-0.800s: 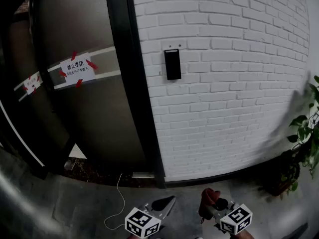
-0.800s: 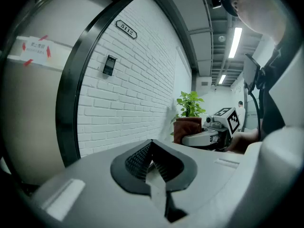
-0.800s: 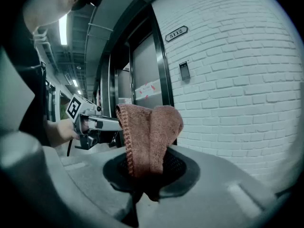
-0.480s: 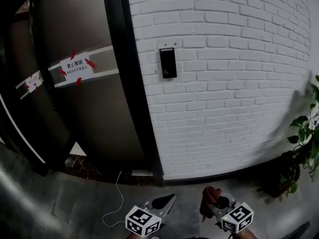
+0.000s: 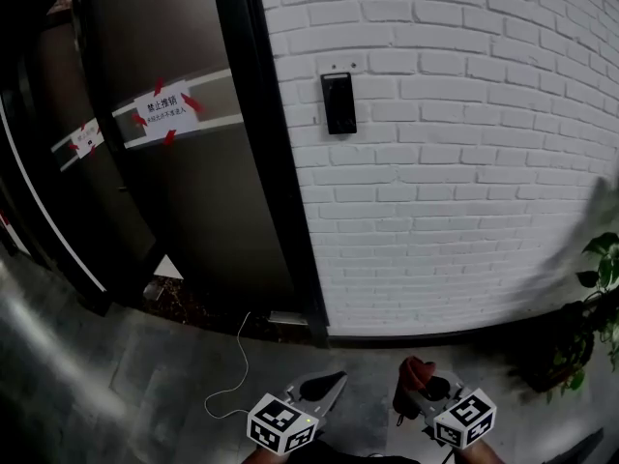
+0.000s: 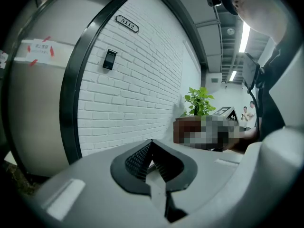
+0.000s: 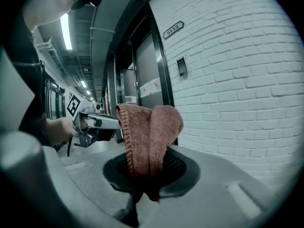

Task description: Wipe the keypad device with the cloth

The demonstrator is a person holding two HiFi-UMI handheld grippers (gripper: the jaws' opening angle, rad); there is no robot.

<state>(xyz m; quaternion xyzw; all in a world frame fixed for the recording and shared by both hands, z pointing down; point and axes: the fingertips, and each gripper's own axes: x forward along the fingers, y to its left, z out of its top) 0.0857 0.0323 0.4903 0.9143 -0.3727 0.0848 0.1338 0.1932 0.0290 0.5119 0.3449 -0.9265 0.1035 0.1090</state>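
Cloth: a reddish-brown terry cloth, folded and standing up out of the right gripper's jaws, nearest of all in the right gripper view.
Right gripper: the grey two-jaw right gripper with a marker cube, low at the bottom edge of the head view; its jaws are clamped on the lower end of the cloth.
Left gripper: the grey two-jaw left gripper with a marker cube, just beside the right one and apart from it; its black ribbed pads meet at the tips with nothing between them.
Floor: a grey polished floor under both grippers.
Cable: a thin white cable, lying loose on the floor from the foot of the door frame towards the left gripper.
Door: a dark glass door in a black frame, left of the wall.
Notice: a white paper notice on the door glass, fixed with red tape at its corners.
Wall: a white painted brick wall, right of the door frame.
Keypad device: a small black upright rectangular keypad device, mounted on the wall just right of the door frame, high up and well apart from both grippers and the cloth.
Number plate: a small dark number plate reading 5112, on the wall above the keypad device.
Plant: a green leafy plant at the far right, by the foot of the wall.
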